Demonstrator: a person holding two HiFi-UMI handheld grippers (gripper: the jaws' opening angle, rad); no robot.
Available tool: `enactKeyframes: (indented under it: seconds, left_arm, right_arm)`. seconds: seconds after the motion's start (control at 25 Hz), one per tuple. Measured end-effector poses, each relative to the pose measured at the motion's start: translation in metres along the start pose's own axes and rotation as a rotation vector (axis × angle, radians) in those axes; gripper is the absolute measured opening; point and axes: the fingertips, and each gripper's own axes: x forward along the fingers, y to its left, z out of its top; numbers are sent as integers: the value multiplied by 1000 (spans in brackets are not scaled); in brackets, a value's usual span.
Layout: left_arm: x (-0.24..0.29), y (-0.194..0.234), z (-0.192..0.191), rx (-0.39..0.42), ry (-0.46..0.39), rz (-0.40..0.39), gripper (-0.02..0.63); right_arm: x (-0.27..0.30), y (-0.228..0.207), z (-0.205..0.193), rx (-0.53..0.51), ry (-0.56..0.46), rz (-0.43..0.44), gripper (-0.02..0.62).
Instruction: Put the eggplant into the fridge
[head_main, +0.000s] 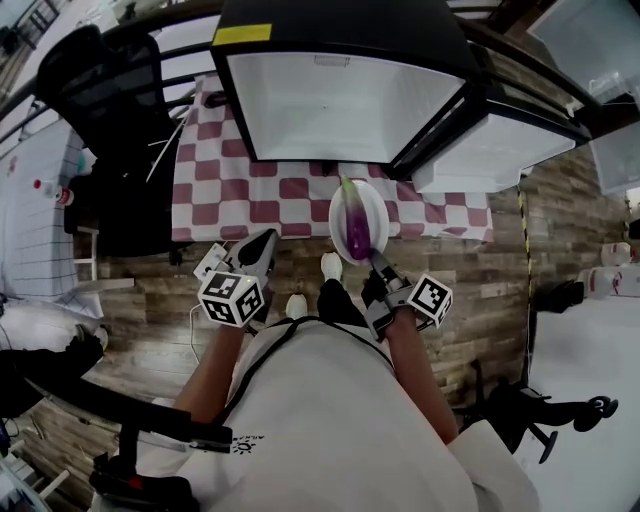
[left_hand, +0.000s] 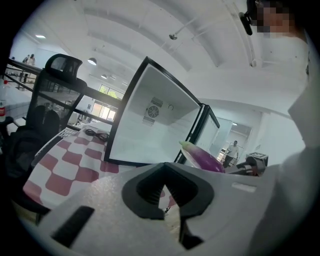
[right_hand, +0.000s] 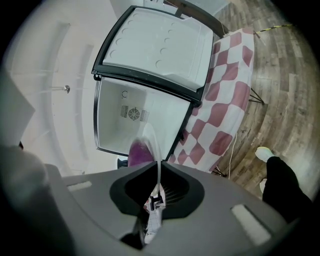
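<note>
Right claw (head_main: 375, 262) clenched on the rim of a white plate (head_main: 376, 203) bearing the eggplant (head_main: 356, 226), before the open fridge (head_main: 340, 100); left claw (head_main: 266, 243) closed, empty.

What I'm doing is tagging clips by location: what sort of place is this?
Likely a lab or office hall, not a home kitchen: open fridge on a checkered tablecloth, an office chair, high ceiling.

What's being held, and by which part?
The right gripper pinches the plate by its near rim, eggplant lying on it; the left gripper holds nothing.
</note>
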Motion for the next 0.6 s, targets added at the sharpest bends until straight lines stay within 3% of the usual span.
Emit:
enactKeyframes:
  seconds: [0.6]
  left_arm:
    - [81, 14, 45, 8, -37, 63, 3]
  right_arm:
    - [78, 1, 73, -38, 113, 5, 25]
